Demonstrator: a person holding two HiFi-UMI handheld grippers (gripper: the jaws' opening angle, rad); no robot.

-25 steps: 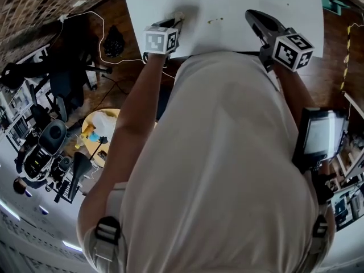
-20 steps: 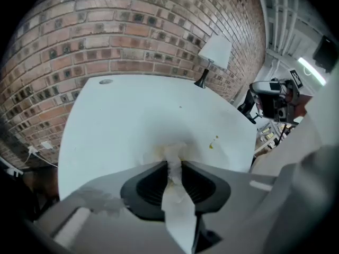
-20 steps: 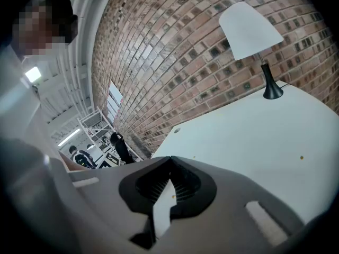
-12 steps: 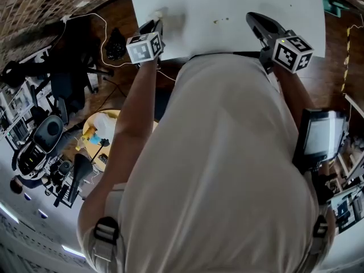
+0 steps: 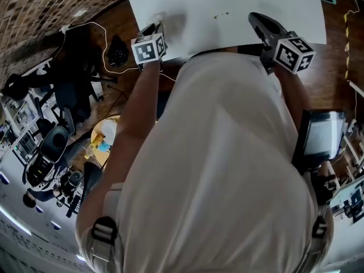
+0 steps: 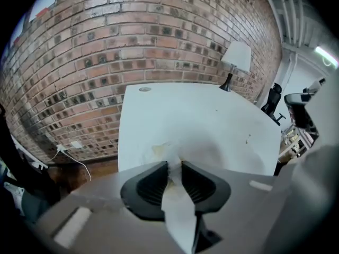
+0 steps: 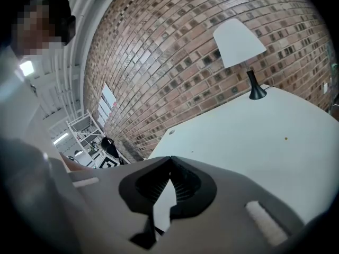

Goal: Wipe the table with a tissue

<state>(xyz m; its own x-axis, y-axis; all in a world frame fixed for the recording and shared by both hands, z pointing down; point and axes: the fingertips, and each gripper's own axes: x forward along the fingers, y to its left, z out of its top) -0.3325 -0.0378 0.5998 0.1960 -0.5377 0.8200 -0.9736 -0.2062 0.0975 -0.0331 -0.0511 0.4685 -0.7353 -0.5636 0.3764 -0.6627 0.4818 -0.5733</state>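
The white table (image 5: 239,4) fills the top of the head view. My left gripper (image 5: 154,24) is over its near left corner, shut on a white tissue (image 6: 177,205). The tissue's crumpled, yellow-stained end (image 6: 163,150) pokes out past the left gripper (image 6: 175,164) onto the table (image 6: 201,120). A few small brown specks (image 5: 222,16) lie mid-table and also show as specks (image 6: 248,138) in the left gripper view. My right gripper (image 5: 257,18) hovers over the table's near right part. The right gripper (image 7: 169,160) is shut, its tips touching with nothing between them.
A white-shaded lamp (image 7: 239,42) stands at the table's far side by the brick wall (image 6: 132,41). Left of the table are a white cable (image 5: 108,38), black chairs (image 5: 68,90) and a round yellow table (image 5: 105,135). A screen device (image 5: 321,132) sits at the right.
My left gripper has slid left along the table's near edge toward the left corner, dragging the tissue with it. The right gripper has barely shifted.
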